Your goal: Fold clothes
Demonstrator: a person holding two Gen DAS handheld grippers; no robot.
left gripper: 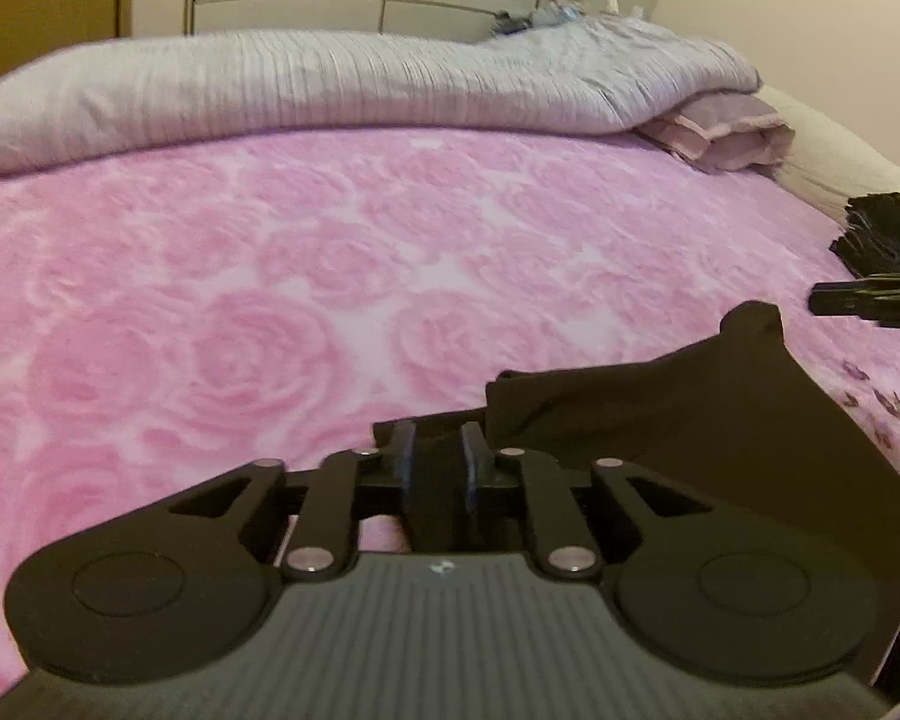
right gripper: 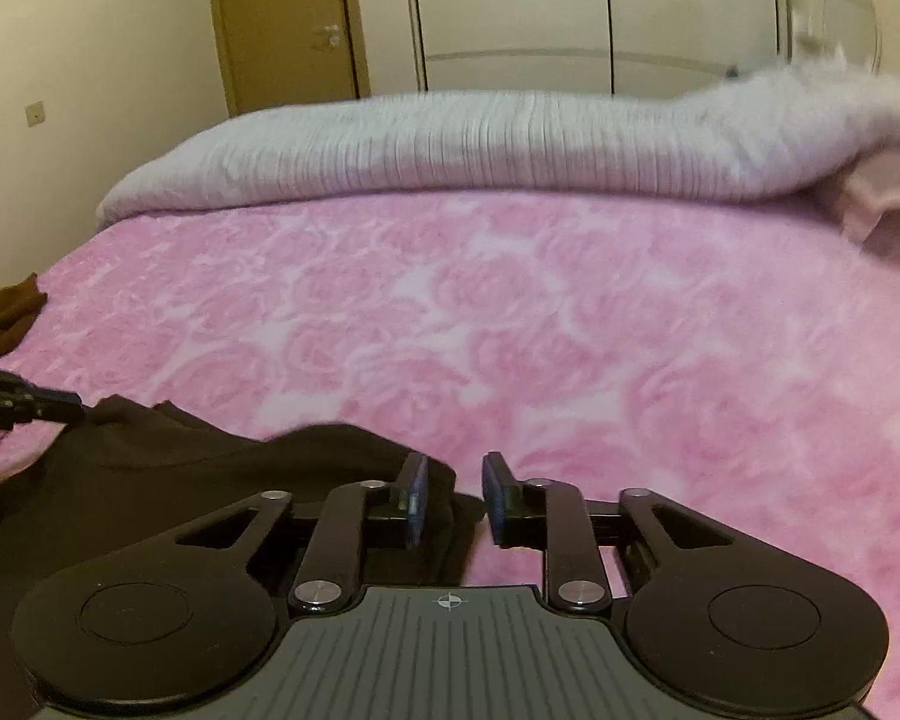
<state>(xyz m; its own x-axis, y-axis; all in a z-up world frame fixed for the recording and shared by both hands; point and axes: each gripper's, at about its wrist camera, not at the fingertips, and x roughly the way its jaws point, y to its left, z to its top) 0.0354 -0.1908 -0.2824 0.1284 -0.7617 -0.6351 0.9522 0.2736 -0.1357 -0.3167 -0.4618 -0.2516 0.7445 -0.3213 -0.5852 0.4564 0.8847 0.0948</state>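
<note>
A pink rose-patterned blanket (left gripper: 282,276) is covering the bed and filling most of both views, with a rumpled grey-white duvet (left gripper: 342,90) lying along its far side. A dark brown garment (left gripper: 690,420) is lying on the blanket at the near edge, partly folded over on itself, between the two tools.

The left gripper (left gripper: 438,450) is reaching low and level over the garment's left edge. Its fingers are standing a narrow gap apart with dark cloth running between them; whether they are pinching it, I cannot tell. The right gripper (right gripper: 455,489) is hovering at the garment's right edge, fingers parted, with pink blanket and only a tip of cloth showing in the gap, so it is gripping nothing.

The left view is showing a dark stack of clothes (left gripper: 876,234) at the bed's right edge, a folded pale pink cloth (left gripper: 726,141) under the duvet's end, and the other tool's tip. The right view is showing a brown cloth (right gripper: 6,315) at the bed's left edge, a wooden door (right gripper: 288,24) and wardrobe doors (right gripper: 570,12).
</note>
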